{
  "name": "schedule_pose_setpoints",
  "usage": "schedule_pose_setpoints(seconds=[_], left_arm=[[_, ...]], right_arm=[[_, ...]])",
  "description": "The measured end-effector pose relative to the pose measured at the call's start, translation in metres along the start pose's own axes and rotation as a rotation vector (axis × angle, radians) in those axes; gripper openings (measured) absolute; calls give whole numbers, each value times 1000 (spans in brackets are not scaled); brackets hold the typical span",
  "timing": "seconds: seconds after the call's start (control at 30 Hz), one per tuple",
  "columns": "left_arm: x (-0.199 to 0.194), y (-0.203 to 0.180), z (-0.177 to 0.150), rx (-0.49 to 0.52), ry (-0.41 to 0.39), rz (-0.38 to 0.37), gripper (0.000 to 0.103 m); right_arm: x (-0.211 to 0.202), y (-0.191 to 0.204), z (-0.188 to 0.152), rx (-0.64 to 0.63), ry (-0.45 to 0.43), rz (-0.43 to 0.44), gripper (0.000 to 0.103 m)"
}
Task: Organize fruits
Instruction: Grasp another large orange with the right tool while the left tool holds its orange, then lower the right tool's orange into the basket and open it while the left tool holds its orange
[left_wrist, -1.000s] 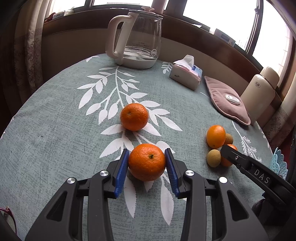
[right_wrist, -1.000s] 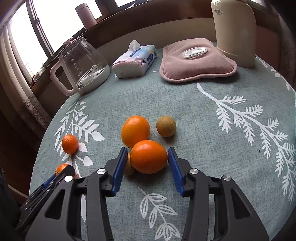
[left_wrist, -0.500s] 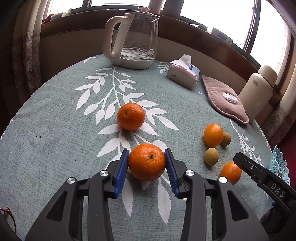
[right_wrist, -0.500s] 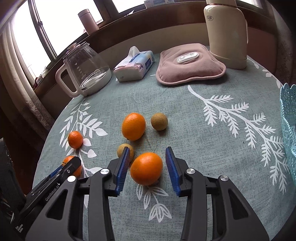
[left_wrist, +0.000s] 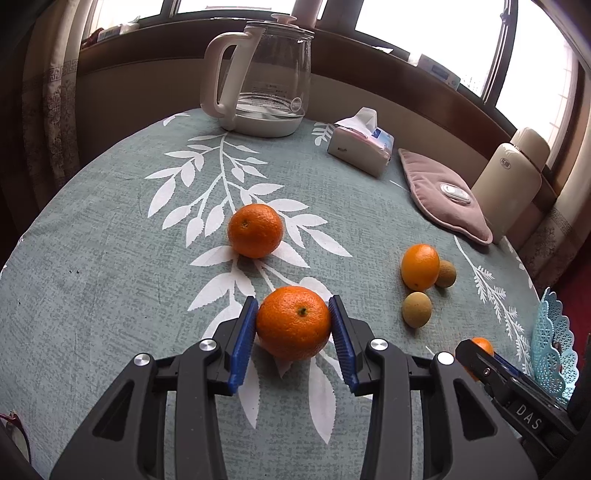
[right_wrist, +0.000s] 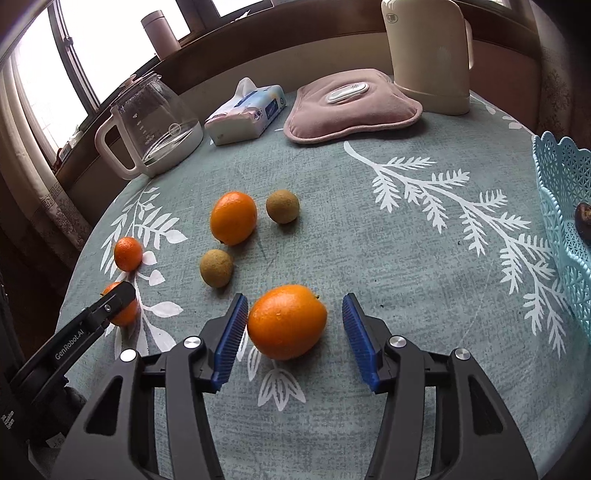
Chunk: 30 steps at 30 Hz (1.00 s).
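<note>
Since the earlier frames, the right gripper (right_wrist: 293, 334) has carried its orange (right_wrist: 287, 320) away from the cluster of fruit toward the lower middle of its view, and its jaws are now opening: the left pad sits at the orange's skin or just off it, while a clear gap shows at the right pad, so the fruit is released and rests on the tablecloth (right_wrist: 424, 258) (not in the basket). The left gripper (left_wrist: 293, 334) has not changed; its blue pads are clenched on both sides of a mandarin (left_wrist: 293, 322) at the lower centre of its view.

Outward from the right jaws, a second orange (right_wrist: 233, 218) and two small brown fruits (right_wrist: 216, 267) (right_wrist: 282, 206) lie in the upper left middle, now well apart from the released one. Another mandarin (right_wrist: 128, 253) sits at the far left. The blue lattice basket (right_wrist: 565, 206) stands at the right edge, with something dark inside, too cut off to name.

Setting the orange down short of the basket suggests a regrip or a sorting by kind on the cloth; which, I cannot tell. Most fruit is still loose, so the task looks early. The freed orange could roll.
</note>
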<state>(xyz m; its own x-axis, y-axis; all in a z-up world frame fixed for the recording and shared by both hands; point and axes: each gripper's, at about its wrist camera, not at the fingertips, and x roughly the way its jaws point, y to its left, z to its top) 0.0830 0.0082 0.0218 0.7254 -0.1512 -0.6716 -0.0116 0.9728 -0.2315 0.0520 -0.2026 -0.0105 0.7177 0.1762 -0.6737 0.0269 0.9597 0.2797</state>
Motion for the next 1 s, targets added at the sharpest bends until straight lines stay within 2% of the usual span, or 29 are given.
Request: schedule_pose_setpoints(seconds=[0.1, 0.13, 0.17, 0.4, 0.67, 1.0], left_arm=[[0, 0, 0, 1, 2, -1, 40], [0, 0, 0, 1, 2, -1, 40], [0, 0, 0, 1, 2, -1, 40], [0, -1, -1, 4, 0, -4, 40], [-1, -6, -2, 25, 2, -32, 40], [-2, -12, -3, 40, 9, -76, 40]], right_arm=[[1, 2, -1, -17, 3, 0, 53], [1, 3, -1, -23, 6, 1, 51], [1, 5, -1, -30, 8, 4, 43], [-11, 6, 0, -33, -16, 3, 43], [-42, -5, 9, -2, -89, 1, 43], [-88, -36, 17, 47, -203, -69, 43]])
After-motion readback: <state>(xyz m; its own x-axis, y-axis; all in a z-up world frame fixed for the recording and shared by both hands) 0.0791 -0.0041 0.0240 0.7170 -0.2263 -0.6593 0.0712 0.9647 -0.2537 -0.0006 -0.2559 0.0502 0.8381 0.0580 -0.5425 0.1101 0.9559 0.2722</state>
